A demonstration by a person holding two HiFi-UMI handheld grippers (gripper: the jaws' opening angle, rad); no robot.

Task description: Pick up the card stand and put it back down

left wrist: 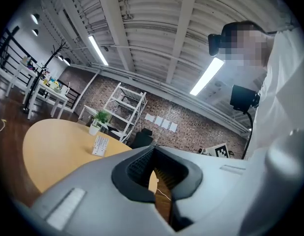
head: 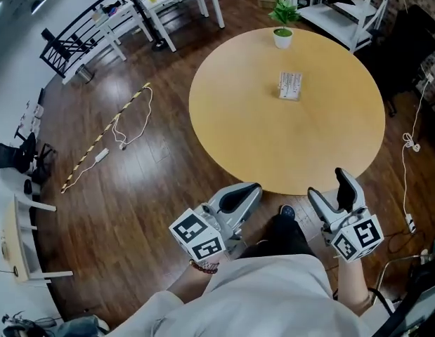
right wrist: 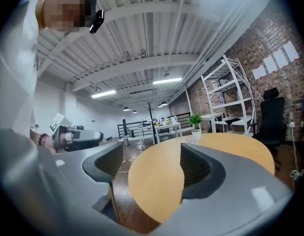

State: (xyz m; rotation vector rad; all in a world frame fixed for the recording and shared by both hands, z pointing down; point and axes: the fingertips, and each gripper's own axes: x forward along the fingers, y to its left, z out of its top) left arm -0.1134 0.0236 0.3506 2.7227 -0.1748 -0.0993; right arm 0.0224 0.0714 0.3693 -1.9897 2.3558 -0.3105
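A brick-walled workroom with a dark wooden floor [head: 154, 181], white shelving [head: 343, 16] and white side tables [head: 171, 5] surrounds a round, pale wooden table [head: 231, 132], its top smooth and bare except for two items. A loose cable [head: 136, 114] and a striped strip [head: 105, 139] lie on the floor off the table's left edge.

Off the near edge, over the floor and close to the person's body, the left gripper [head: 255, 187] is held with its jaws drawn together on nothing. The right gripper [head: 328, 185] beside it has its jaws spread wide, also empty.

A small potted plant [head: 282, 21] stands at the far edge. Just inside it, towards the far right of the top and well apart from both grippers, stands the card stand [head: 290, 86], upright.

The stand looks light, thin and fairly stiff, likely to slide or tip on the smooth top if nudged. The soundest hold is probably across its two broad faces, pinched gently near the upper edge, then set down squarely.
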